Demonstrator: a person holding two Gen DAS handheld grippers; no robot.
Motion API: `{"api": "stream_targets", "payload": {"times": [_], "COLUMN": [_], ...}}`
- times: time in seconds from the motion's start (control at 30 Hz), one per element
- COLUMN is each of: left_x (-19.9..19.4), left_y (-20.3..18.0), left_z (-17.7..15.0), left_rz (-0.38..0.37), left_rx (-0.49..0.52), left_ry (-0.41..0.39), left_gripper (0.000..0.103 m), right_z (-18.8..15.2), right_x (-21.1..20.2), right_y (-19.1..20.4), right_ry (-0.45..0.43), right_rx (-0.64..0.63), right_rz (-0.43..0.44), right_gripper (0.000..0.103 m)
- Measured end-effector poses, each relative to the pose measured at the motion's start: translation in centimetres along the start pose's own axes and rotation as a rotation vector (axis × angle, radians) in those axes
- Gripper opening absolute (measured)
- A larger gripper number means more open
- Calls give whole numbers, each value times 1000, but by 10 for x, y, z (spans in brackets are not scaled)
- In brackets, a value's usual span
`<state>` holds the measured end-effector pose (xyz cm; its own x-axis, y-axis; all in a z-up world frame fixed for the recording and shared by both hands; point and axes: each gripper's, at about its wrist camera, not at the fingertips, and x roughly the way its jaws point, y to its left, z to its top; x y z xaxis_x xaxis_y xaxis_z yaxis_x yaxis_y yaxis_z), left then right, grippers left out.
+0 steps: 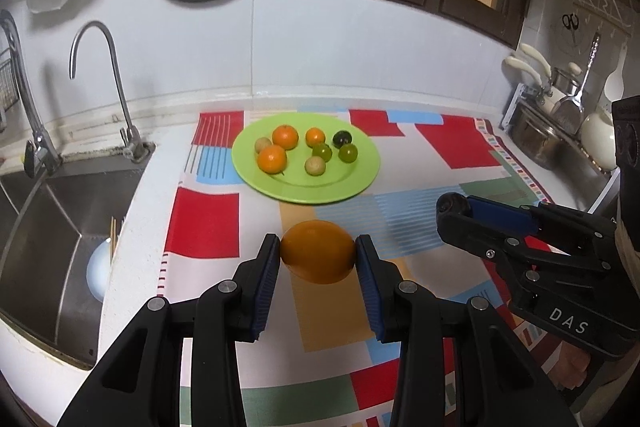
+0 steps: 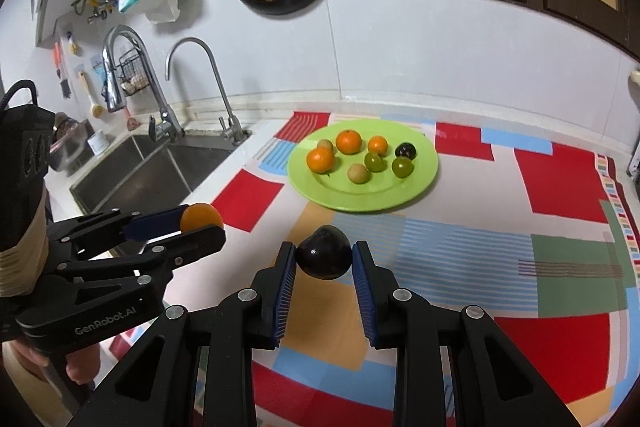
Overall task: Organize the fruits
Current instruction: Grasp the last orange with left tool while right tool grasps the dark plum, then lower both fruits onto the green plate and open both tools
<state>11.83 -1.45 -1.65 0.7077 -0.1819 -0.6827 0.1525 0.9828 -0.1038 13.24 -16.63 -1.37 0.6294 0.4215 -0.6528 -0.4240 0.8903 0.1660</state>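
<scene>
Left wrist view: patterned cloth (image 1: 400,163) spread over the counter, left edge running along the sink (image 1: 52,235), far edge near the wall; open cloth between the near edge and the green plate (image 1: 304,191), which sits toward the far edge, left of middle. On the plate: three small oranges (image 1: 285,137), two pale round fruits (image 1: 315,166), two green grapes (image 1: 348,152) and one dark fruit (image 1: 342,137), mostly apart, the dark one touching a grape. Left gripper (image 1: 318,259) closed onto a smooth orange fruit (image 1: 318,257), pads pressing both sides, held above the cloth near its near edge. Right gripper (image 1: 454,205) off to the right, gripping a dark fruit at its tip. Right wrist view: same cloth, plate (image 2: 420,183) toward the far edge, bare cloth to its right and in front. Right gripper (image 2: 324,259) clamped narrowly on a glossy dark purple fruit (image 2: 324,257), somewhat pointed on top, raised over the cloth. Left gripper (image 2: 200,223) at left, over the cloth's sink-side edge, with the orange fruit (image 2: 200,217) between its fingers.
</scene>
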Motion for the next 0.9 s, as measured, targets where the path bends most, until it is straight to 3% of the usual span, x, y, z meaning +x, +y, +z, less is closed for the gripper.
{"api": "stream_targets", "payload": {"times": [0.5, 0.9], "left_x": [-18, -7], "left_y": [-10, -1], "left_z": [32, 69], "left_rz": [21, 41], "left_rx": [62, 54], "left_ry": [-109, -168], "left_gripper": [38, 38], "right_z": [26, 63], "right_x": [-26, -17], "right_y": [-5, -14], "right_ry": [-111, -181], "right_rx": [-21, -49], "right_rz": [-30, -51], "right_gripper": [30, 30]}}
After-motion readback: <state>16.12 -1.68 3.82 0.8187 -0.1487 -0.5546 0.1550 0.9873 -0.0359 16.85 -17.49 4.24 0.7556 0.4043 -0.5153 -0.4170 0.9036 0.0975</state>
